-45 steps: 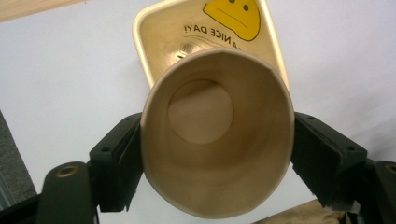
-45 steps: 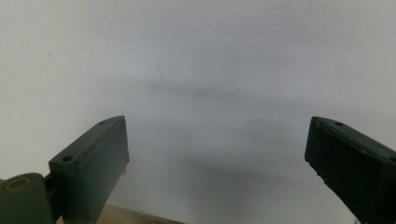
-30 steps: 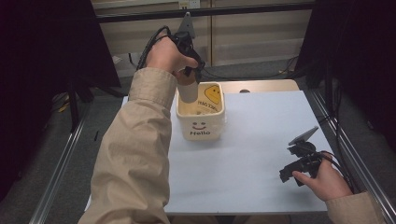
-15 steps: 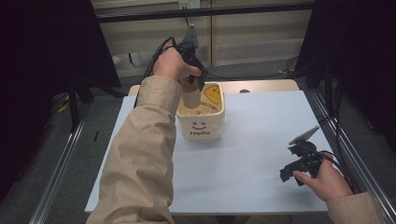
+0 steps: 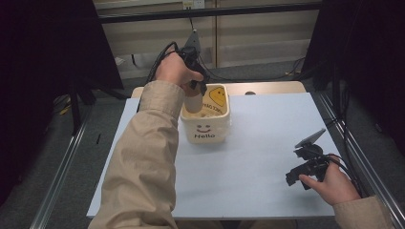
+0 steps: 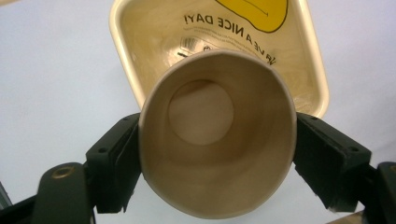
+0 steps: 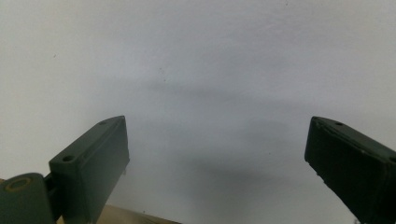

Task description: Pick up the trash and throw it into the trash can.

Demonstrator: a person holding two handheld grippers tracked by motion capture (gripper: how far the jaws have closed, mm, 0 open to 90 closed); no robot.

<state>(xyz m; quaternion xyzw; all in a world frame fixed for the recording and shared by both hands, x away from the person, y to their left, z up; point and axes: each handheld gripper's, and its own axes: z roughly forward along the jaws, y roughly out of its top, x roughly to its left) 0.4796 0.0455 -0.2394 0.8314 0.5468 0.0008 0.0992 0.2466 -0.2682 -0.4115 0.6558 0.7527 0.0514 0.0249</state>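
Starting at the left, we have the left gripper (image 5: 193, 90) over the cream bin (image 5: 206, 131) that stands near the far middle of the white table (image 5: 267, 143), and its jaws clamp a paper cup (image 6: 217, 133) by the sides, one pad on each flank, squeezing the rim a little out of round; the jaws have just been opening slightly, with the cup between them and the pads touching its wall. In the left gripper view we look straight down the cup's mouth, and the bin's inside, printed with a nice-day greeting, lies right beyond it, so the cup hangs upright, partly down inside the bin. To do this step well, we judge that we should keep the cup upright and centred between the bin's walls, lower it until its base is borne, and only then ease the pads apart evenly so it does not tip or catch on a pad. Further right, the right gripper (image 5: 305, 164) rests idle near the table's near right edge, its jaws wide with nothing between them over bare tabletop
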